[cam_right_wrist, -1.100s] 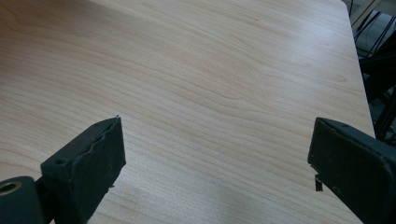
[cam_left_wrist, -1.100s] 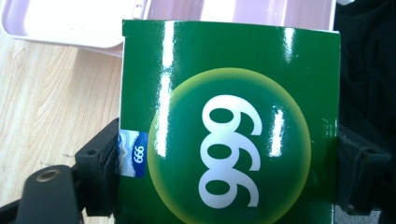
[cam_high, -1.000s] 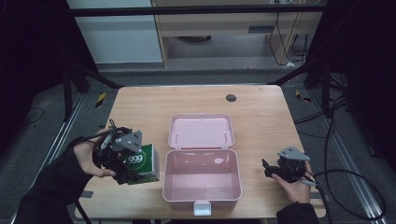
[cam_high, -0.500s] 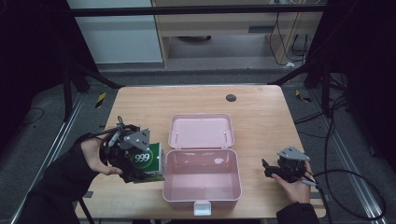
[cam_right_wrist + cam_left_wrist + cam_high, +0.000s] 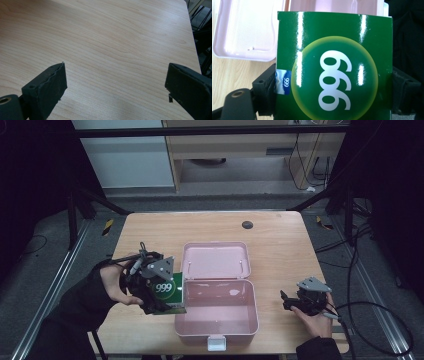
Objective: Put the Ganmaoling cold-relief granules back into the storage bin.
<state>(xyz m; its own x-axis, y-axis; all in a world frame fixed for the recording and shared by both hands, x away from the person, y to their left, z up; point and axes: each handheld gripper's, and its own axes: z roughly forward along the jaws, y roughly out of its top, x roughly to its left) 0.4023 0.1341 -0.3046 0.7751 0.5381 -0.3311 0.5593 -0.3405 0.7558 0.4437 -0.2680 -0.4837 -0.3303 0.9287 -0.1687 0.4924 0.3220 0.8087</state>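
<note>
A green box marked 999 is clamped between the black jaws of my left gripper, held just left of the open pink lunch box at its left wall. The box's lid lies flat behind the tray. In the left gripper view the green box covers most of the frame, with the pink box behind it. At the right side of the table, my right gripper rests low with its jaws wide apart and bare wood between them.
The wooden table has a small dark round hole near its far edge. Cables trail off the table's right side. A white latch sticks out at the pink box's near edge.
My left gripper has carried the green box to the right, up to the pink box's left wall. The right gripper has stayed still.
</note>
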